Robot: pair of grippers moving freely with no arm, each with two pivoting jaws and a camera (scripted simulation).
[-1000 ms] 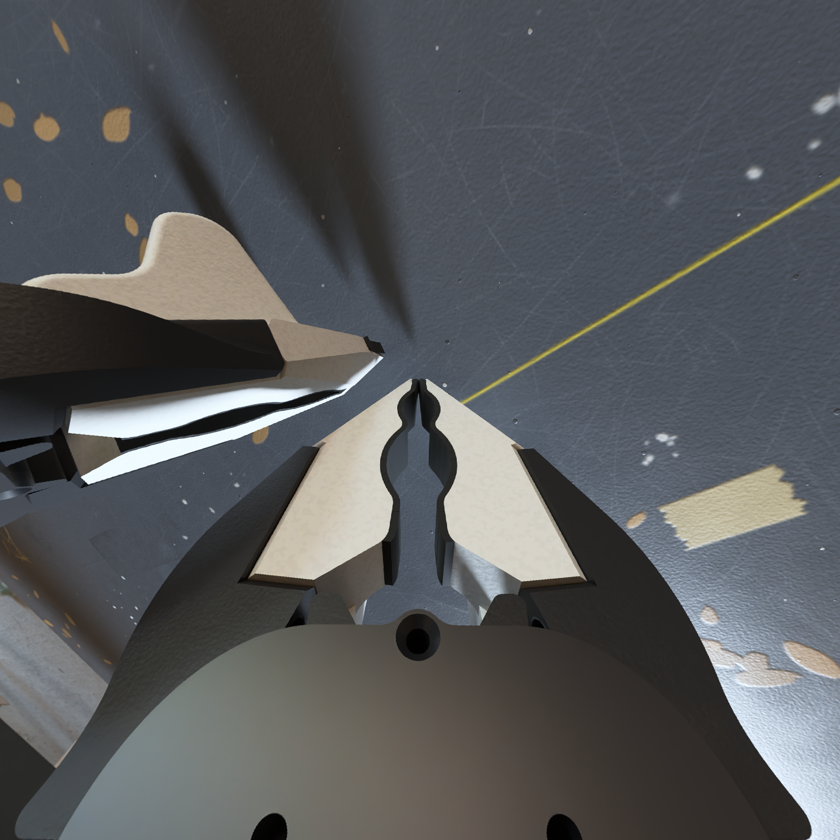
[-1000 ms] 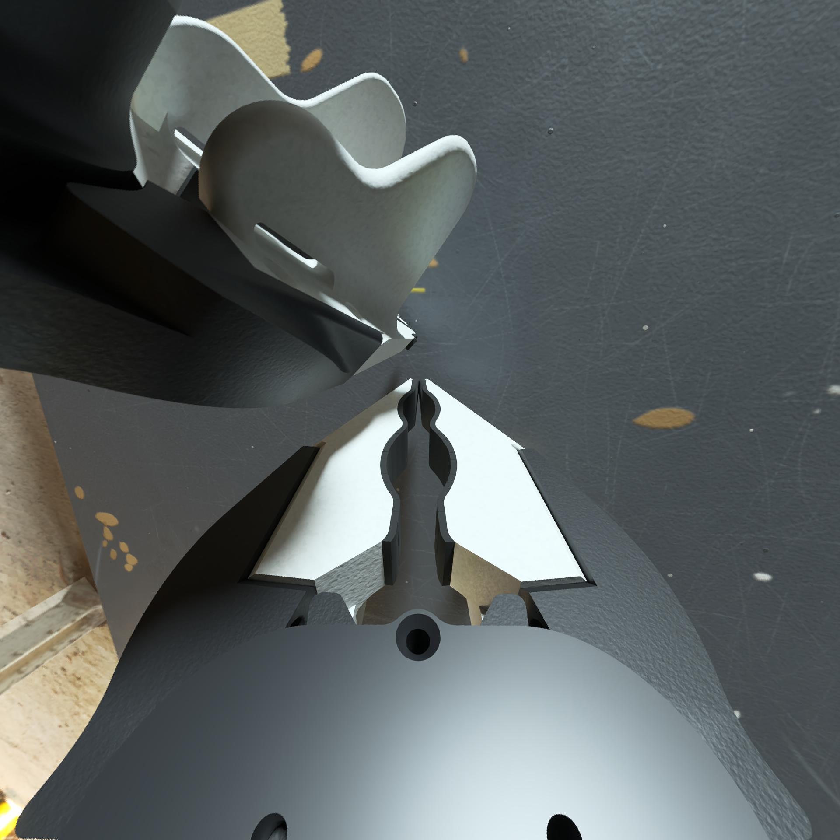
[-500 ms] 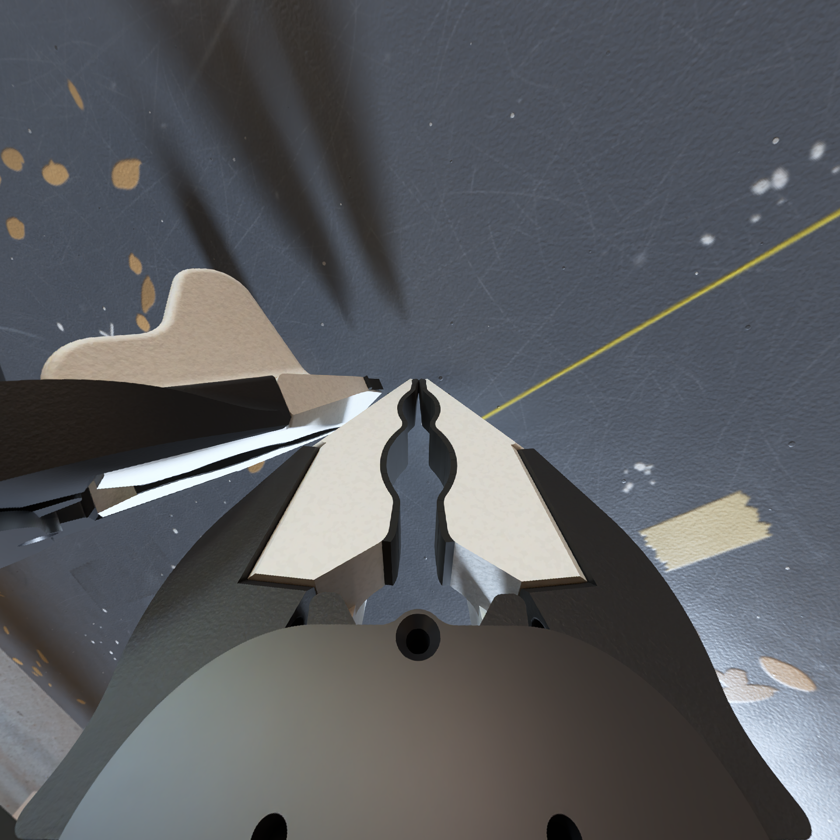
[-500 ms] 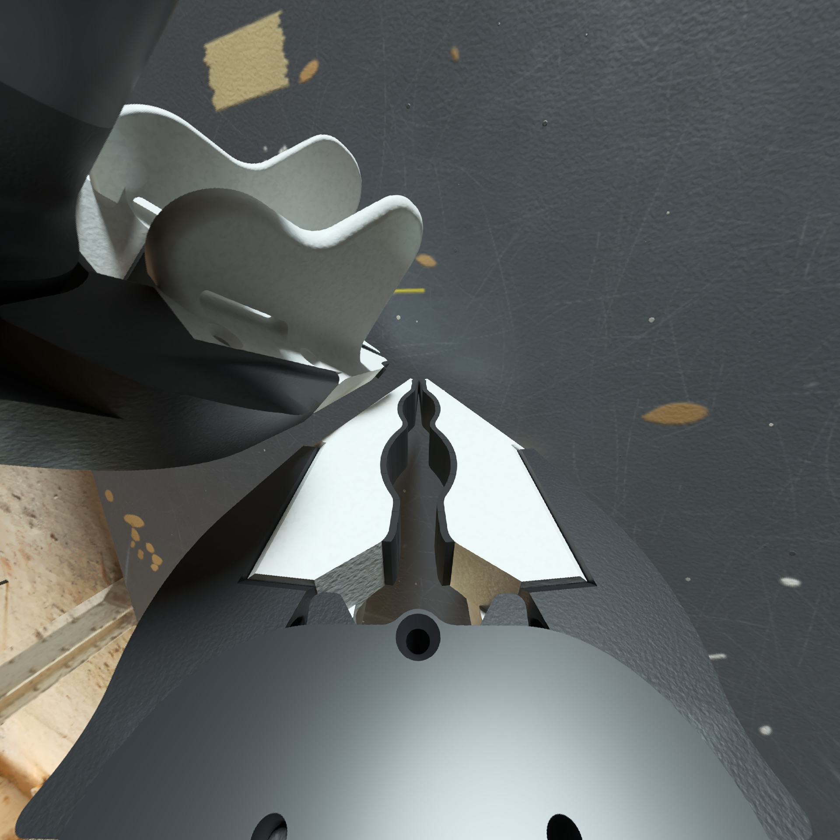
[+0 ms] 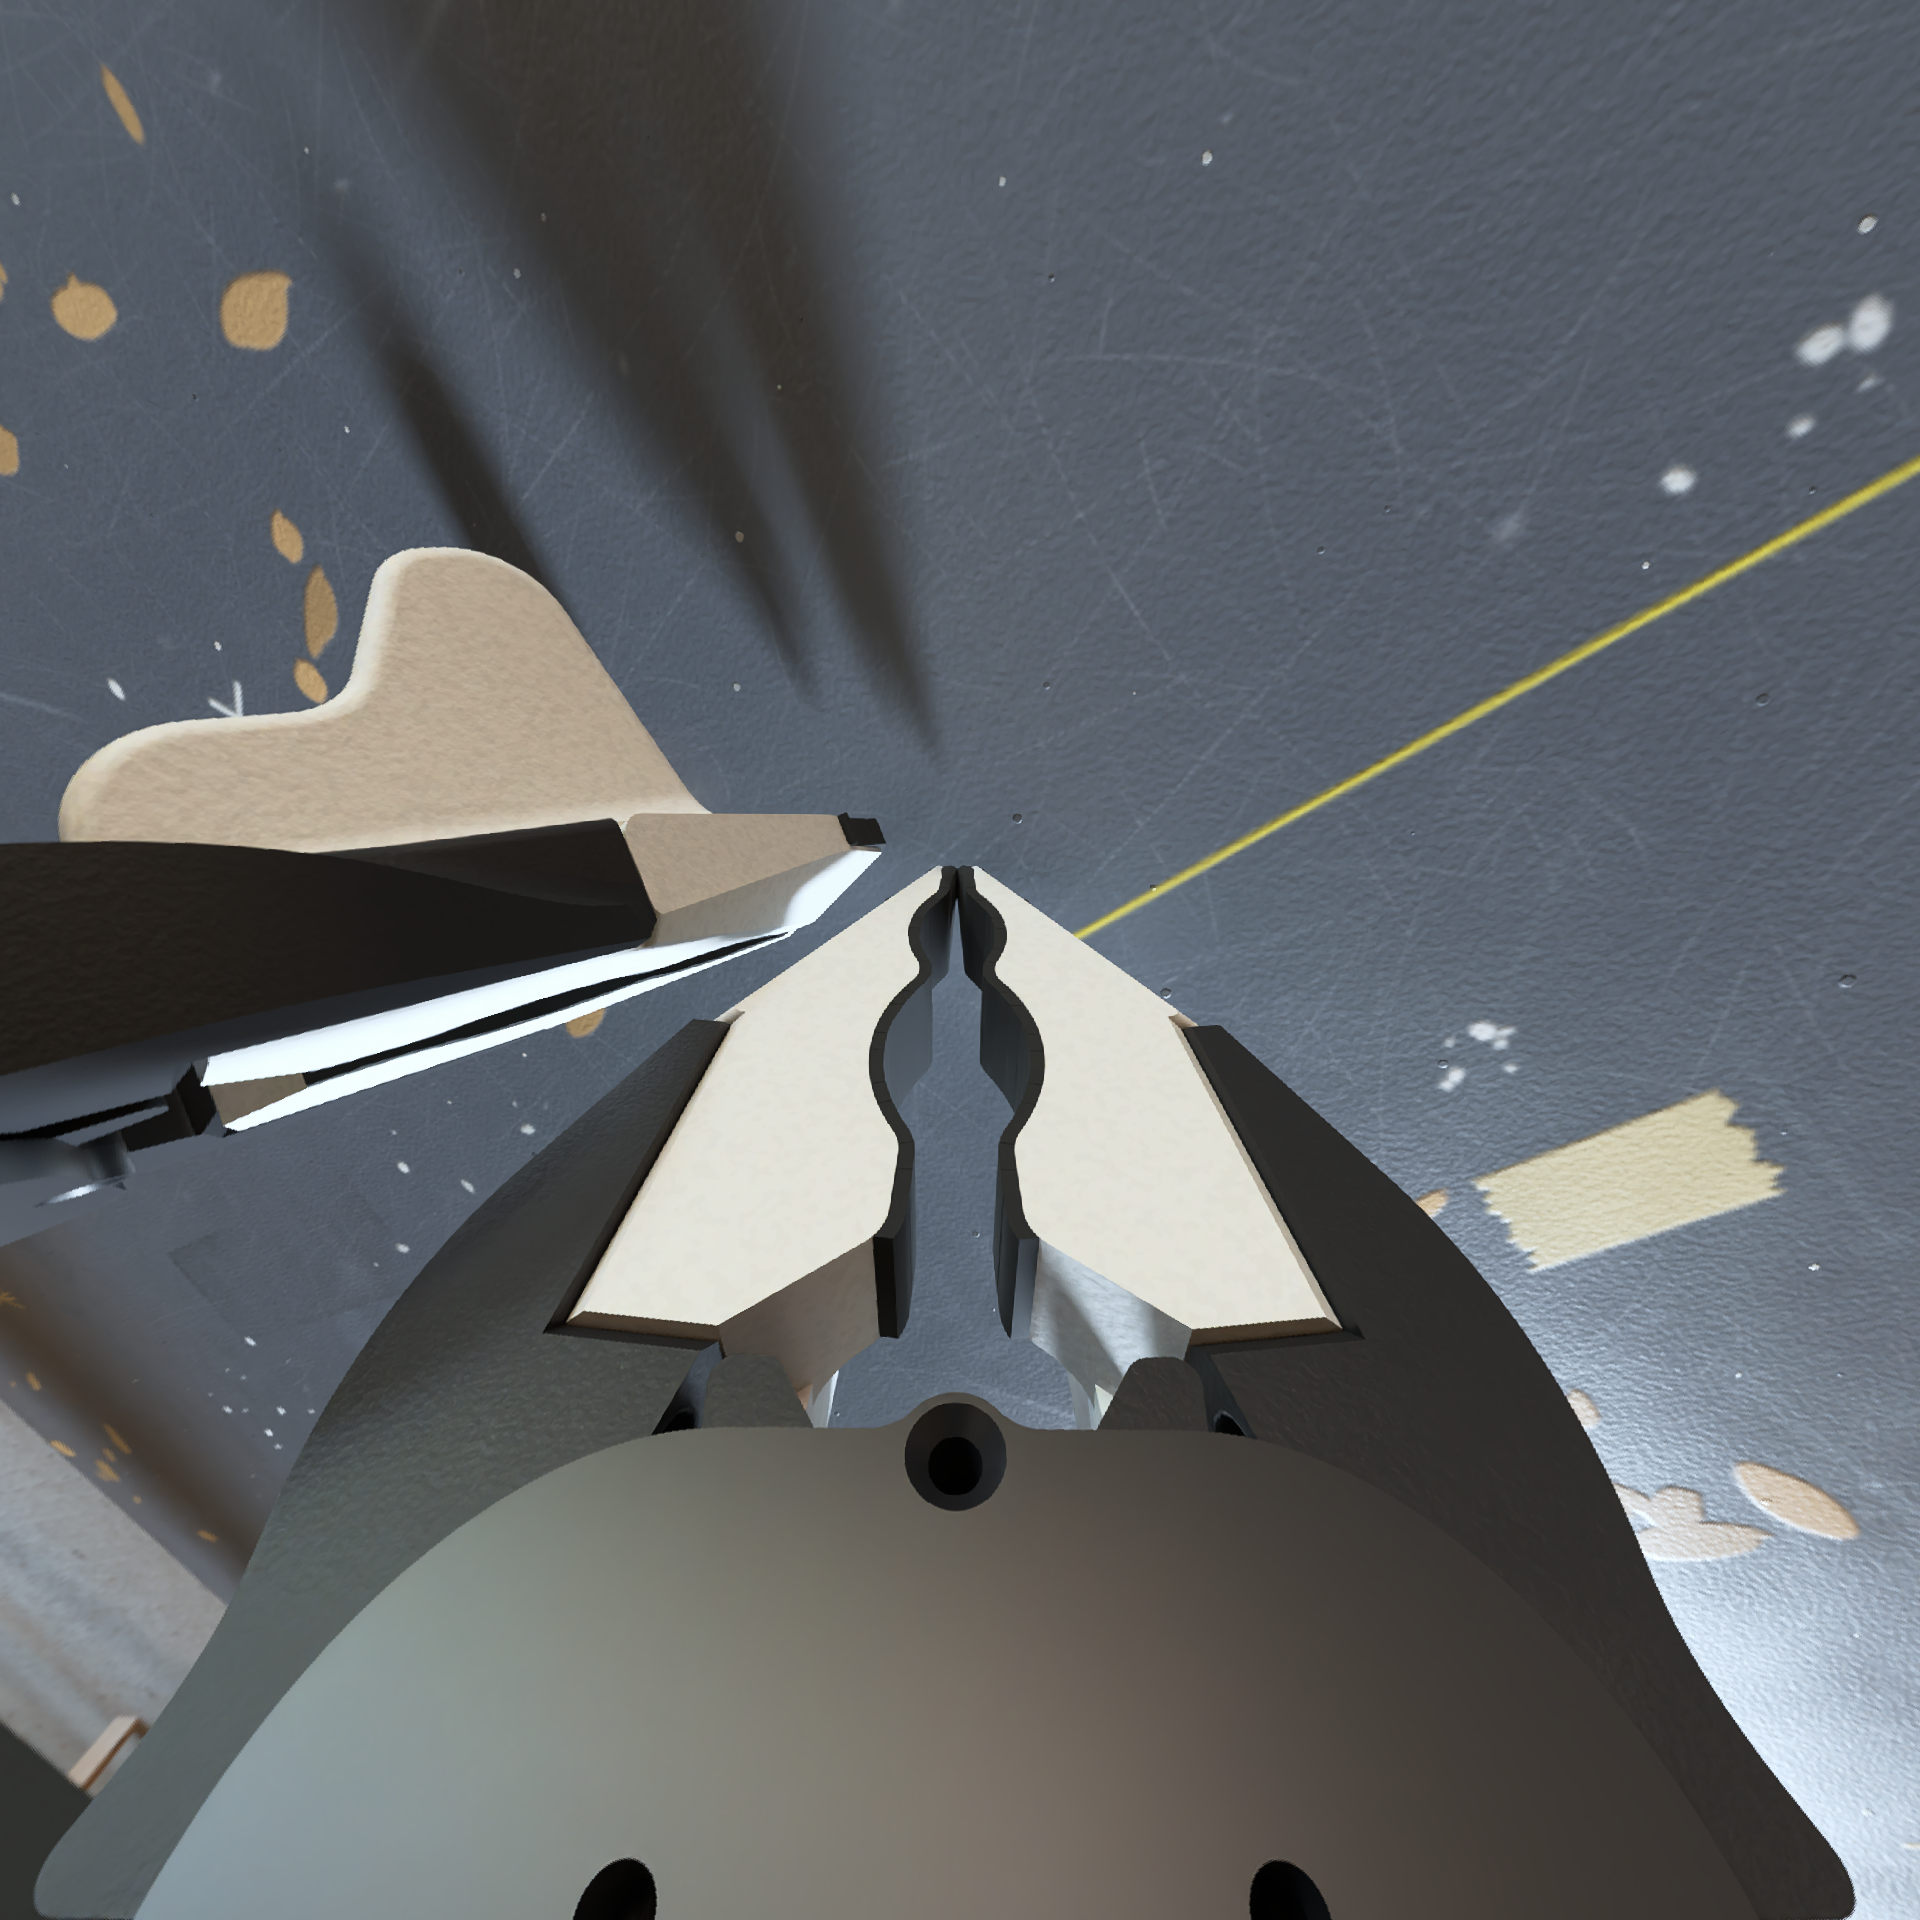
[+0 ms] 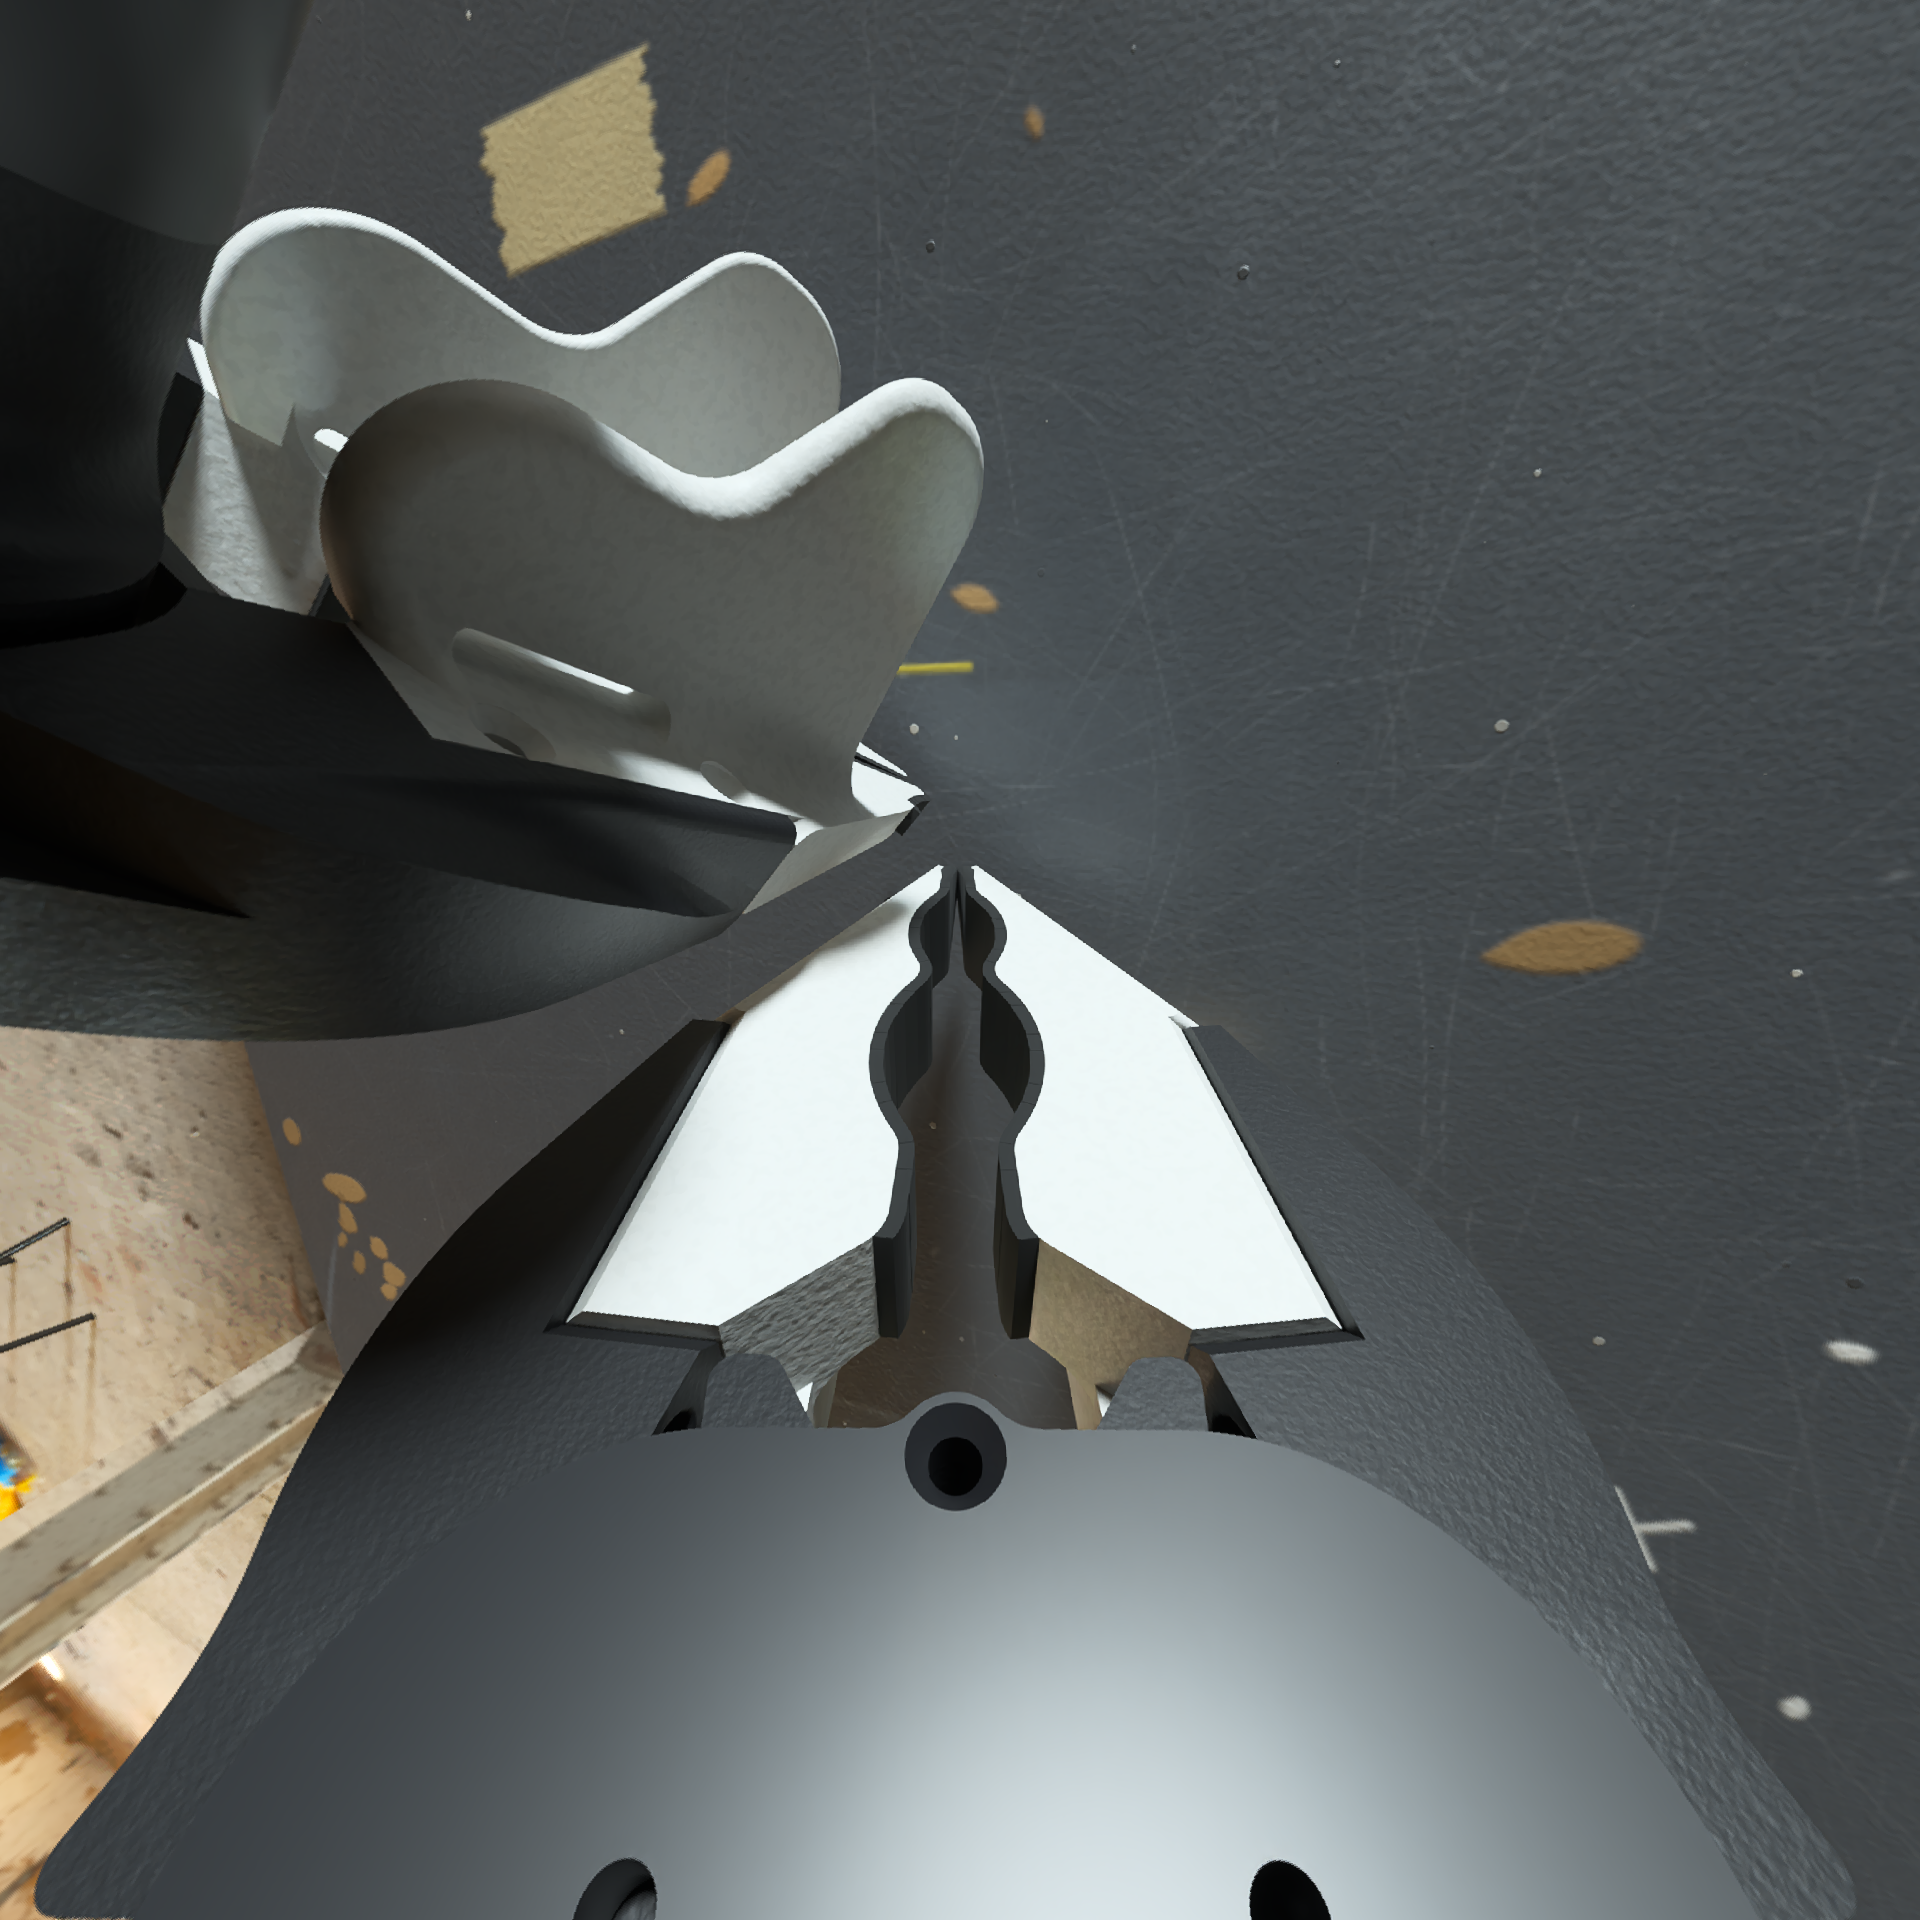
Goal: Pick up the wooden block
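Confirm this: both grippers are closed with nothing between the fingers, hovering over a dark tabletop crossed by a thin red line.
Wrong colour: the thin line is yellow, as the left wrist view shows. The left gripper and right gripper are indeed closed and empty over the dark tabletop.

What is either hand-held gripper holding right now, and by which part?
Nothing: the left hand-held gripper and right hand-held gripper are both shut on nothing. No wooden block shows in either view.

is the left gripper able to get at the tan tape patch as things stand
Probably yes: the tan tape patch lies flat, nothing between it and the left gripper; the right gripper sits on the other side.
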